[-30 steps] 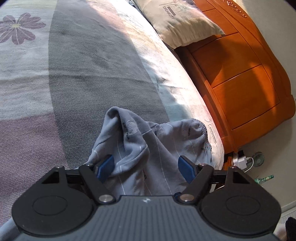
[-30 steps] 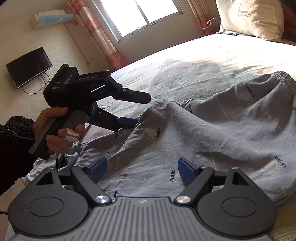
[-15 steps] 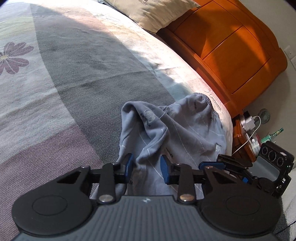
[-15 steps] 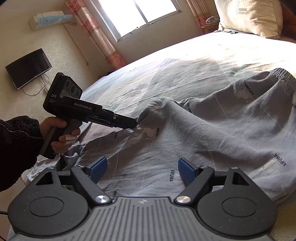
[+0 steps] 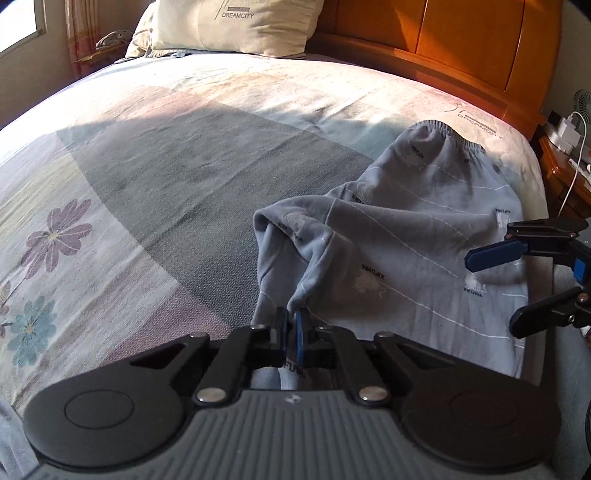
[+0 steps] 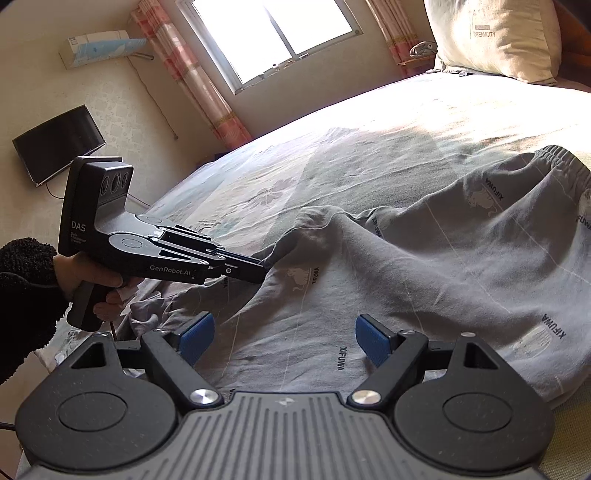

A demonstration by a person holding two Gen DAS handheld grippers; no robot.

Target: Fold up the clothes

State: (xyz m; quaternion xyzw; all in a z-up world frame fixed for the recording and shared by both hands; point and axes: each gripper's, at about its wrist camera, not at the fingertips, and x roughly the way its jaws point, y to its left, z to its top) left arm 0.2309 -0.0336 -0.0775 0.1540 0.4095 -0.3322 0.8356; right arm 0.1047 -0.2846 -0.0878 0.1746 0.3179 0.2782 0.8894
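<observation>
Left gripper (image 5: 290, 325) now clamped on grey trousers (image 5: 406, 251), right gripper (image 6: 282, 341) spread

a floral-sheeted bed (image 5: 155, 177) carries grey trousers (image 5: 406, 236) and a pillow (image 5: 236, 26).

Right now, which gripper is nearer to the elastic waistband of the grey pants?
Right. The right gripper hovers open over the upper part of the grey pants, part-way toward the waistband. The left gripper is shut on a fold near the far leg end.
</observation>
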